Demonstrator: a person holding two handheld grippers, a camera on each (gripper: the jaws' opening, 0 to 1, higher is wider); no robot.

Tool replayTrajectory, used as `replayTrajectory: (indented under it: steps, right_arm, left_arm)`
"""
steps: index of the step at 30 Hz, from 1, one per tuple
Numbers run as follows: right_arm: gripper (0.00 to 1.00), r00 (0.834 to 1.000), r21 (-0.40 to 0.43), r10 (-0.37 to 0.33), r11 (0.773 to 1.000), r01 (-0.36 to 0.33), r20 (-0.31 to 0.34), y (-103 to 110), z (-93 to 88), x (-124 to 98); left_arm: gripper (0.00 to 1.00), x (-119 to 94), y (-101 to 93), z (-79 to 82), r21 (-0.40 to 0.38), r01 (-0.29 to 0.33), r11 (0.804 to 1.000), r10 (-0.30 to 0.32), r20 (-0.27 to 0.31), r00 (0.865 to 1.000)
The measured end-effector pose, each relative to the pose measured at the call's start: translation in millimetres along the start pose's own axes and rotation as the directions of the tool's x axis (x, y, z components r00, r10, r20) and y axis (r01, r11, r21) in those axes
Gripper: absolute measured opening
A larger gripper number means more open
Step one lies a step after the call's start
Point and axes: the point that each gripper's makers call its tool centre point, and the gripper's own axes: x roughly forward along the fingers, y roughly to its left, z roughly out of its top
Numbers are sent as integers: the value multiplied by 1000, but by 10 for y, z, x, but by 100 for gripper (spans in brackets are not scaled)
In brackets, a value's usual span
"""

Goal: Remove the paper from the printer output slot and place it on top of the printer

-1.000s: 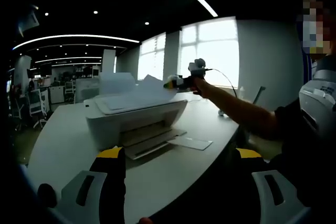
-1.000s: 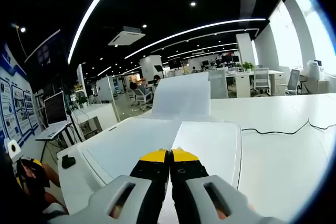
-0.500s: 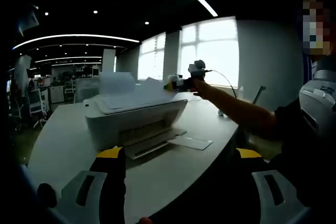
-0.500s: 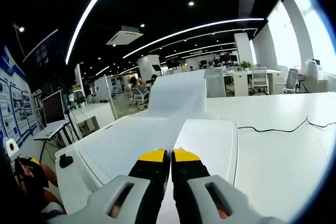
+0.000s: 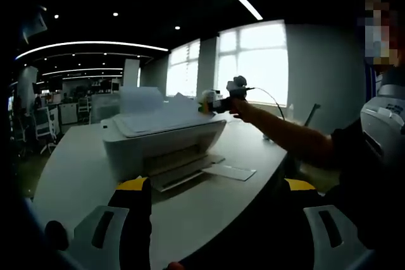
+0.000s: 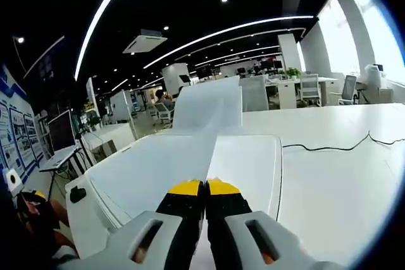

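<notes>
A white printer (image 5: 166, 138) stands on a white desk (image 5: 69, 169), its output tray (image 5: 183, 172) pulled out toward me. The sheet of paper (image 5: 161, 118) lies across the printer's top. At the sheet's right edge a person's hand holds my right gripper (image 5: 212, 100). In the right gripper view that gripper (image 6: 204, 188) is shut on the near edge of the paper (image 6: 152, 172), which spreads over the printer lid (image 6: 250, 165). My left gripper (image 5: 216, 184) hangs open in front of the printer, holding nothing.
The printer's rear paper support (image 6: 209, 99) stands upright behind the sheet. A flat white piece (image 5: 229, 172) lies on the desk beside the output tray. A black cable (image 6: 329, 147) runs over the desk right of the printer. Office desks and chairs fill the background.
The right gripper has lowered the paper, and its raised corner has come down nearly flat on the printer top. The left gripper has not moved.
</notes>
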Motion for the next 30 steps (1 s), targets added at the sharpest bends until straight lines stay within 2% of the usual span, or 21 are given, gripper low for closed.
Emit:
replayTrajectory:
  steps: [20,30]
  right_arm:
    - [0,1000,34,-8,999,7,21,5,-95,-21]
    - [0,999,38,-12,999,10,31,11,-73,-31]
  left_arm:
    - [87,3,-37,23,7,9,1000,-9,2,1000]
    - [87,-12,-2,12,-2,3,1000,-3,5,1000]
